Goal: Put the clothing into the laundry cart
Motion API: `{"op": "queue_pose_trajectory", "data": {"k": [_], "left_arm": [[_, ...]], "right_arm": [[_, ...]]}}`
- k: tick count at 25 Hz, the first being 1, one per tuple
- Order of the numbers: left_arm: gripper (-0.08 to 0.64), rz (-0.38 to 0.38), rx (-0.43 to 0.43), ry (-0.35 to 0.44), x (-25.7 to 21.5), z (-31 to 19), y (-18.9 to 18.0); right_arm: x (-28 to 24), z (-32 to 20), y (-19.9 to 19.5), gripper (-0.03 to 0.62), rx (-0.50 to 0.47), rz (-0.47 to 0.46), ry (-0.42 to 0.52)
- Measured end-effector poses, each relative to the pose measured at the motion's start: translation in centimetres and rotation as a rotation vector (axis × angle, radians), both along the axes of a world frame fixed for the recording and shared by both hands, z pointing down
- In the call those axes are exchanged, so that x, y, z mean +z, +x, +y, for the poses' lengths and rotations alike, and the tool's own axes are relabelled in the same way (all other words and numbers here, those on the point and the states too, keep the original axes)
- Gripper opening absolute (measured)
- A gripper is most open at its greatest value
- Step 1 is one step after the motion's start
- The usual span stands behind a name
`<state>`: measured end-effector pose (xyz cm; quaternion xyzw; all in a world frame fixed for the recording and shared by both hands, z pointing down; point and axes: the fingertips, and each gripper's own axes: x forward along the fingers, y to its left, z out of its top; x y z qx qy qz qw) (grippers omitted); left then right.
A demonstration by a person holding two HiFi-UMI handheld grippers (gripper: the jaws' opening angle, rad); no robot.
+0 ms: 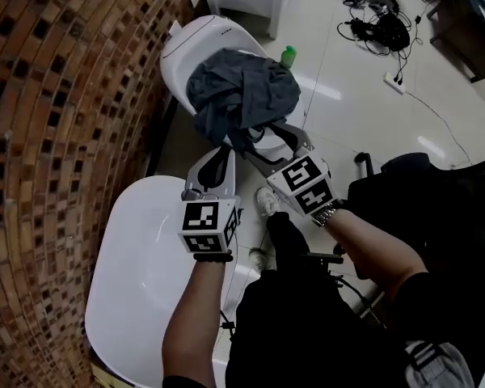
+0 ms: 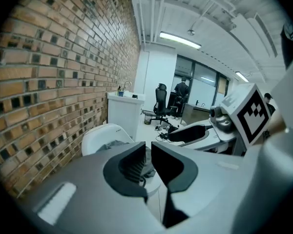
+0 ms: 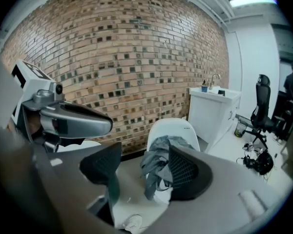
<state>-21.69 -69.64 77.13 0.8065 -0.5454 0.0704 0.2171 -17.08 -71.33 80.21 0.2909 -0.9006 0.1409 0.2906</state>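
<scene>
A brick wall runs along the outer side of the left tongs, and an empty white chair sits under and just left of the hand holding them. The left tongs are open only a crack. The two dark pads stand a thin slit apart with nothing in the slit, and they touch nothing.

Ahead of both pairs of tips, a second white chair carries the clothing, a rumpled grey heap across the seat with a tail hanging off the near edge.

The right tongs, close beside the left ones, gape about halfway and hold nothing. The hanging tail comes down right by their tips, but I can't tell if it touches them. Beyond the heap stands a green bottle, and off to the right of the right tongs cables and a power strip lie on the floor.
</scene>
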Motion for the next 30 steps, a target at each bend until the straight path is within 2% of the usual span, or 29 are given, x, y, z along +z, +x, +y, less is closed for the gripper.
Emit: {"op": "queue_pose_trajectory", "data": {"k": [6,13,16,22,30], "left_arm": [[0.067,0.067,-0.032,-0.104,10.0,-11.0,-3.9],[0.097,0.123,-0.036,-0.177,20.6,-18.8,-5.7],[0.107,0.145,-0.044,-0.197,24.7,-21.1,-6.5],[0.121,0.167,-0.050,-0.229,31.1,-23.7,-7.0],[0.126,0.202,-0.067,-0.254,36.9,-25.8,-7.5]], "right_arm": [[12.1,-10.7,-3.5,0.362,0.017,0.075,-0.115],[24.4,-18.7,-4.6,0.438,0.046,0.161,-0.204],[29.3,-21.0,-4.8,0.513,0.059,0.203,-0.234],[37.5,-23.9,-4.6,0.573,0.060,0.291,-0.282],[45.5,-26.1,-5.7,0.588,0.010,0.412,-0.320]]}}
